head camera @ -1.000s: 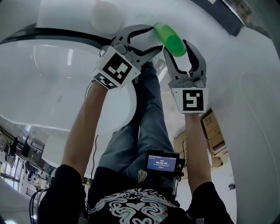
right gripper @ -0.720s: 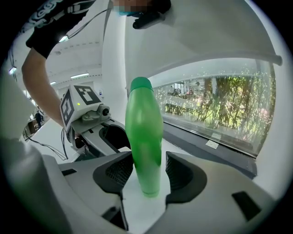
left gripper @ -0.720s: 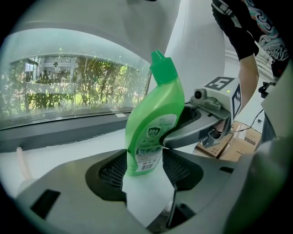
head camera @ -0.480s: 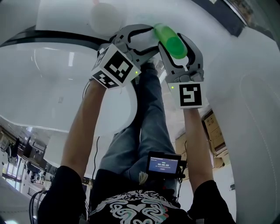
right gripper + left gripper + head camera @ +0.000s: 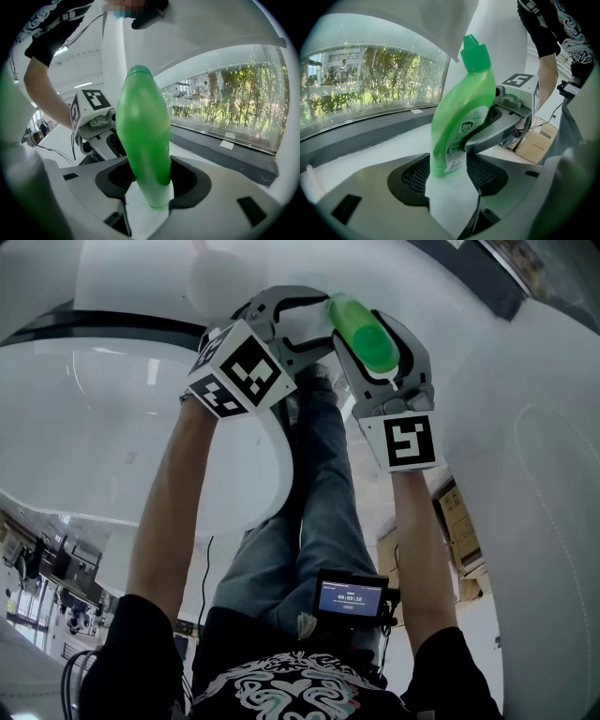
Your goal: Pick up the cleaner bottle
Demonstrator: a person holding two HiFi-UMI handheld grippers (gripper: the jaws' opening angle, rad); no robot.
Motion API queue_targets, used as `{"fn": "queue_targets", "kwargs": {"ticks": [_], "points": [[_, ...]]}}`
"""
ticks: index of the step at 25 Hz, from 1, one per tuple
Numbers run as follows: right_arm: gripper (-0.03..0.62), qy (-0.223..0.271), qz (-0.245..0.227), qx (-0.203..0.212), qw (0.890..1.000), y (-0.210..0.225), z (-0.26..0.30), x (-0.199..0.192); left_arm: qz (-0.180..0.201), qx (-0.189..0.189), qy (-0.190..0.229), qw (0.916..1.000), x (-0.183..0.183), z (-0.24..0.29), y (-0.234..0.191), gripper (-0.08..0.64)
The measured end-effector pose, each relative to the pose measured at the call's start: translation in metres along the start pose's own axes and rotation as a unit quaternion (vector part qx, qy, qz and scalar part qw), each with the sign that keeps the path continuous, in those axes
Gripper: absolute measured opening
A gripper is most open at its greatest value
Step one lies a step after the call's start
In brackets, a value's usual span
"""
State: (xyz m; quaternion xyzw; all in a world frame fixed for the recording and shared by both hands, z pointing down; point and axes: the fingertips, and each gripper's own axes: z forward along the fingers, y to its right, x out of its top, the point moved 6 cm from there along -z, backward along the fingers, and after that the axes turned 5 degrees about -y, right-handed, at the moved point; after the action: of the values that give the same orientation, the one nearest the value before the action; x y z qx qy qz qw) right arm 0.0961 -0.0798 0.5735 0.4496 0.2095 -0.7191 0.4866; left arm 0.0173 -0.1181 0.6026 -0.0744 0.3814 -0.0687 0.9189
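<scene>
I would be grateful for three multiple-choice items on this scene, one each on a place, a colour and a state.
1. The cleaner bottle is: A in a cardboard box; B between the jaws of the right hand-held gripper; C on the person's lap.
2. The bottle is: A blue; B red; C green.
3. Its cap is: A on; B lying beside it; C missing.
Answers: B, the right gripper view shows the jaws closed on it; C, every view shows it green; A, the left gripper view shows the cap on the neck.
</scene>
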Motion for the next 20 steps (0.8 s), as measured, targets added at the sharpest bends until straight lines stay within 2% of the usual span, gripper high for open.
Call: {"fn": "queue_targets", "kwargs": {"ticks": [5, 9, 13, 20], "points": [[0.213, -0.014, -0.068, -0.01, 0.998, -0.002, 0.012, -0.004, 0.05, -0.01, -0.03, 0.9983, -0.004, 0.009, -0.009, 0.232], [0.213, -0.046, -0.097, -0.008, 0.994, -0.002, 0.01, -0.008, 0.061, -0.008, -0.04, 0.9973, -0.003, 0.014, -0.007, 0.232], [0.213, -0.059, -0.103, -0.014, 0.993, -0.002, 0.015, -0.009, 0.072, -0.016, -0.055, 0.9958, -0.005, 0.016, -0.01, 0.216], [0.213, -0.073, -0.108, -0.02, 0.991, 0.0, 0.028, -0.01, 0.056, -0.02, -0.082, 0.9948, -0.011, 0.02, -0.016, 0.171]]}}
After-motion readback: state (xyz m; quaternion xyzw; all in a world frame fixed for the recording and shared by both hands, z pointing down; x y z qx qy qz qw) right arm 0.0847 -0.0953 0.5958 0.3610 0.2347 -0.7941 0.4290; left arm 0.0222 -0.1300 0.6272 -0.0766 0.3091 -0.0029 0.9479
